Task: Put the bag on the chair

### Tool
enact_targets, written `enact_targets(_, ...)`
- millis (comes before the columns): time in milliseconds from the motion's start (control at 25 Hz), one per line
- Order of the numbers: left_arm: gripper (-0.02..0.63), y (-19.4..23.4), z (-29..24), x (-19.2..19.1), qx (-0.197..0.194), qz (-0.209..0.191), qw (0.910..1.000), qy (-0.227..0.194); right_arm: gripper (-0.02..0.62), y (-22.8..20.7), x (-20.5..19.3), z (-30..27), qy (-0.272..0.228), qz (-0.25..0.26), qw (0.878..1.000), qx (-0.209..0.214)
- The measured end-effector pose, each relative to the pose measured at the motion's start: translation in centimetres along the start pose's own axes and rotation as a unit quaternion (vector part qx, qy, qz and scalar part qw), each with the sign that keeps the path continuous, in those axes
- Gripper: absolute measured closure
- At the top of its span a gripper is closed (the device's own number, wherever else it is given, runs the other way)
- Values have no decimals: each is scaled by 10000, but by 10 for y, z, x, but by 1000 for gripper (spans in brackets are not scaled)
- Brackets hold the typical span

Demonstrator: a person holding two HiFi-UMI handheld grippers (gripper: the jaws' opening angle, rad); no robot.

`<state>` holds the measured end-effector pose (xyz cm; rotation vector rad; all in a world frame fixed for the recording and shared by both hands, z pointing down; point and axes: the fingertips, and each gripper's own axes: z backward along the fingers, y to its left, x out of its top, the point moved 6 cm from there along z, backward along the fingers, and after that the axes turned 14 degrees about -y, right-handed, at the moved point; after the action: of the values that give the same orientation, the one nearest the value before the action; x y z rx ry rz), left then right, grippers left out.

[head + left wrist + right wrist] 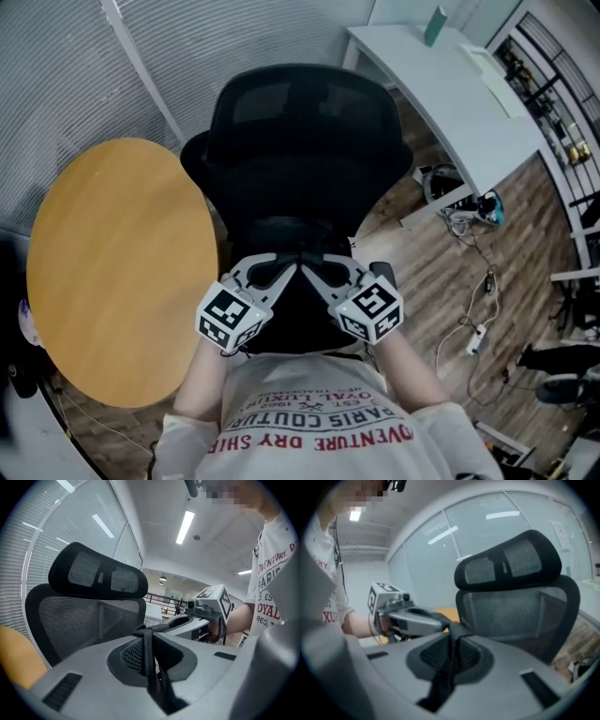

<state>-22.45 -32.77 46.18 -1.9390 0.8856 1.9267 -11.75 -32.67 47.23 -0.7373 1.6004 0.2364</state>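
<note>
A black mesh office chair (300,141) stands straight ahead, its seat below my two grippers. The left gripper (284,271) and right gripper (313,271) meet tip to tip over the seat's front. Each is shut on a black strap of the bag. In the left gripper view the strap (148,641) runs pinched between the jaws, with the chair back (89,606) behind it. The right gripper view shows its strap (451,653) clamped the same way, and the left gripper's body (405,616) alongside. The bag's dark body (298,317) hangs under the grippers and is hard to tell from the seat.
A round wooden table (117,267) stands close on the left of the chair. A white desk (450,94) lies at the back right, with cables (469,328) on the wooden floor. Glass walls with blinds (84,66) are behind the chair.
</note>
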Motion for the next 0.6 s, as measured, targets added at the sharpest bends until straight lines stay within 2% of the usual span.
enact_targets(600, 551, 19, -22, -31, -245, 407, 9988, 84, 545, -35, -22, -8, 262, -284, 9984, -425)
